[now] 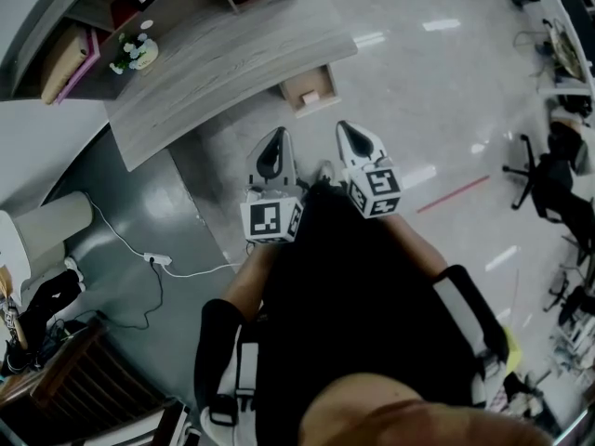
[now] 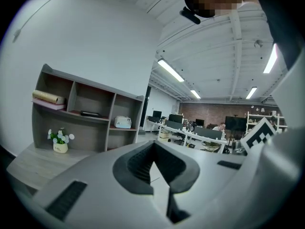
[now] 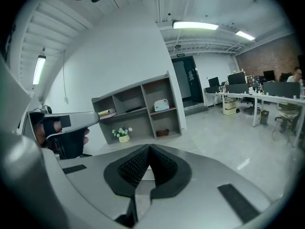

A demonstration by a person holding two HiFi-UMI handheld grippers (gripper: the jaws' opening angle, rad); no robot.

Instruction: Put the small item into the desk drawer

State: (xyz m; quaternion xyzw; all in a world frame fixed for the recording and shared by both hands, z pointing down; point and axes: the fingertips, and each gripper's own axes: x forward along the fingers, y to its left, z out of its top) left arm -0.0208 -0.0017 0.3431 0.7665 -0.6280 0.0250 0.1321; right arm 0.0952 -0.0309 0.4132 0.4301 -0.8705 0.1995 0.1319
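Observation:
In the head view the desk drawer (image 1: 310,89) stands pulled out under the right end of the wood-topped desk (image 1: 232,63). A small pale thing (image 1: 310,97) lies inside it. Both grippers are held up in front of the person, well short of the drawer. My left gripper (image 1: 276,135) (image 2: 153,145) has its jaws together with nothing between them. My right gripper (image 1: 346,126) (image 3: 148,148) is also shut and empty. The right gripper view shows the left gripper's body and the hand holding it at the left.
A shelf unit (image 2: 90,113) (image 3: 138,109) stands behind the desk, with a flower pot (image 1: 135,52) on the desktop. A power strip with a white cable (image 1: 156,259) lies on the floor at the left. Office chairs (image 1: 544,179) stand at the right, a wooden chair (image 1: 84,388) at the lower left.

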